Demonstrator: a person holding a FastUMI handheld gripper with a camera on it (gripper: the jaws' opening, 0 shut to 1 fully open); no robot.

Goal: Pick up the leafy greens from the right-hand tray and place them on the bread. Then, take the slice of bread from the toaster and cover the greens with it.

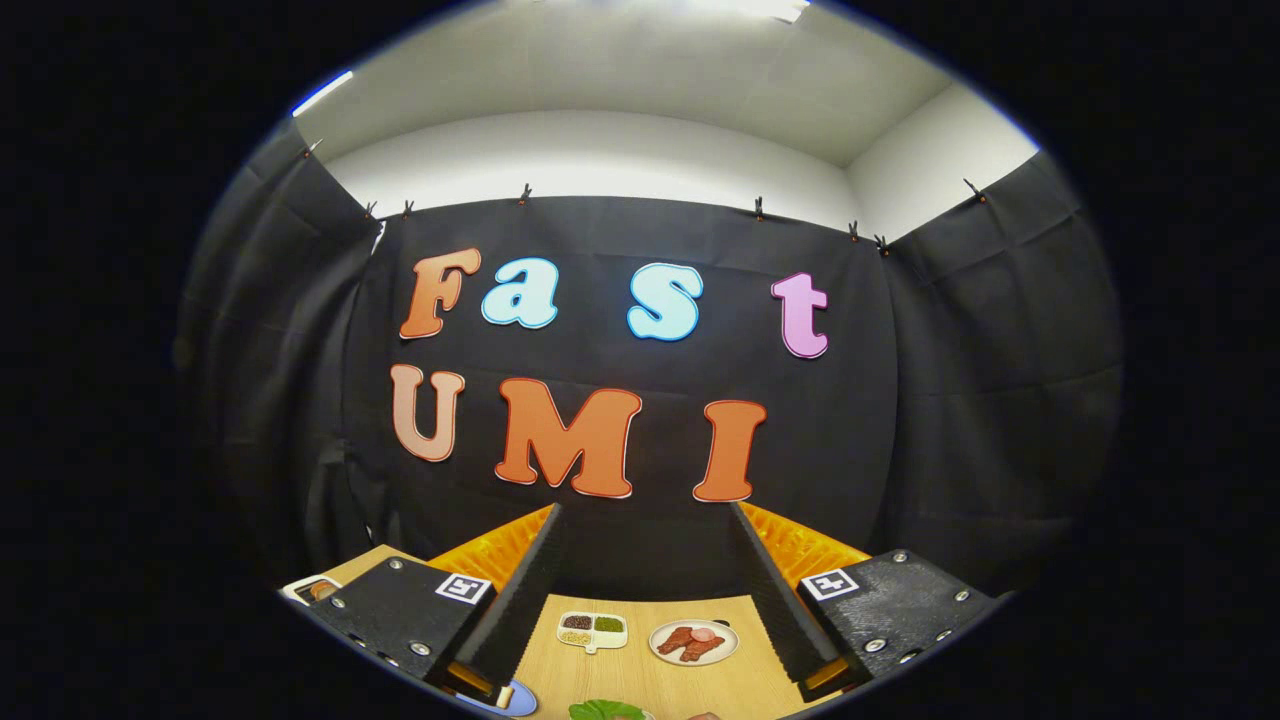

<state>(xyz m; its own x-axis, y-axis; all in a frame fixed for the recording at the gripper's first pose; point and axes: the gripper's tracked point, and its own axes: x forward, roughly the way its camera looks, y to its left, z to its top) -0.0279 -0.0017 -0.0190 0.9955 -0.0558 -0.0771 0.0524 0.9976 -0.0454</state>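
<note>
Between our wide-open, empty gripper (645, 520) fingers, closest to us on the wooden table (640, 690), we see the leafy greens (606, 711), and we fear grabbing the meat plate (693, 642) beyond if we descend badly aimed.
</note>
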